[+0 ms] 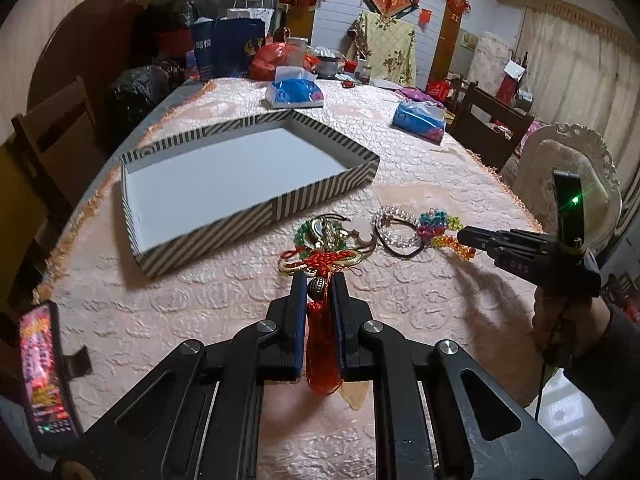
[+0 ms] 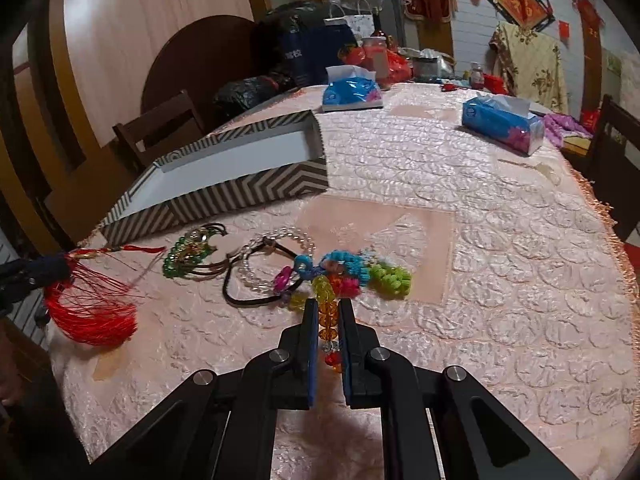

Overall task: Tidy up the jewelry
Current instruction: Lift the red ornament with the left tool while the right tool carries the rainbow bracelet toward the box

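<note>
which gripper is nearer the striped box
Left. The left gripper, clamped on the red tassel ornament, sits just off the striped box's near corner. The right gripper, holding the colorful bead strand, is farther, beyond the other jewelry.

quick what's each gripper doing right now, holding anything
Left gripper: closed on the red tassel ornament.
Right gripper: closed on the colorful bead string.
</note>
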The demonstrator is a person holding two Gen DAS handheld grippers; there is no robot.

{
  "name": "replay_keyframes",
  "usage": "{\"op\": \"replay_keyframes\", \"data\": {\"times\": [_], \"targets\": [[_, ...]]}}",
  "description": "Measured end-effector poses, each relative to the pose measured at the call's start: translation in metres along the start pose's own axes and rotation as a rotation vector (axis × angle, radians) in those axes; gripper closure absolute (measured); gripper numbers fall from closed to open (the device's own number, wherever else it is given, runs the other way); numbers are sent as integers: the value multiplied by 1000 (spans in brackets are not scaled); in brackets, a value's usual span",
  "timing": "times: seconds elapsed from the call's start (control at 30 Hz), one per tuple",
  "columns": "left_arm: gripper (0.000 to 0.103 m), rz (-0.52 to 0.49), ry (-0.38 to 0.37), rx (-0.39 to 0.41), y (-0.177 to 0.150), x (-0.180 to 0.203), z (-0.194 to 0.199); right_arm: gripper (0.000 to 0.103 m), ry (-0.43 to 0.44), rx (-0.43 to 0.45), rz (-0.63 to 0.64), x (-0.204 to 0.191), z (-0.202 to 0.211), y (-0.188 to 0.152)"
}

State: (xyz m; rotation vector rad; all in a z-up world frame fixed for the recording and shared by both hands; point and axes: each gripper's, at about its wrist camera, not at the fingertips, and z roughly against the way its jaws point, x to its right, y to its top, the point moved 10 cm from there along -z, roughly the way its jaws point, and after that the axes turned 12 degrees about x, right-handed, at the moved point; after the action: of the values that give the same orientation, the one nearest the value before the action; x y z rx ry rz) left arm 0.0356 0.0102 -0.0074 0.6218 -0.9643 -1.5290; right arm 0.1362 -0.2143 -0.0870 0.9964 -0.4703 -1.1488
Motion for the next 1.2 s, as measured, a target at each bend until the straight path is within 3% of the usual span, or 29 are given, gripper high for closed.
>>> {"op": "replay_keyframes", "data": {"times": [0.57, 1.1, 1.2], "targets": [[93, -1, 23, -22, 52, -2, 30, 95, -16, 68, 91, -12, 12, 7], [93, 30, -27, -81, 45, 6, -17, 95, 1, 118, 42, -7, 21, 14], [93, 35, -26, -72, 53, -4, -24, 95, 20, 139, -43, -1, 26, 18]]}}
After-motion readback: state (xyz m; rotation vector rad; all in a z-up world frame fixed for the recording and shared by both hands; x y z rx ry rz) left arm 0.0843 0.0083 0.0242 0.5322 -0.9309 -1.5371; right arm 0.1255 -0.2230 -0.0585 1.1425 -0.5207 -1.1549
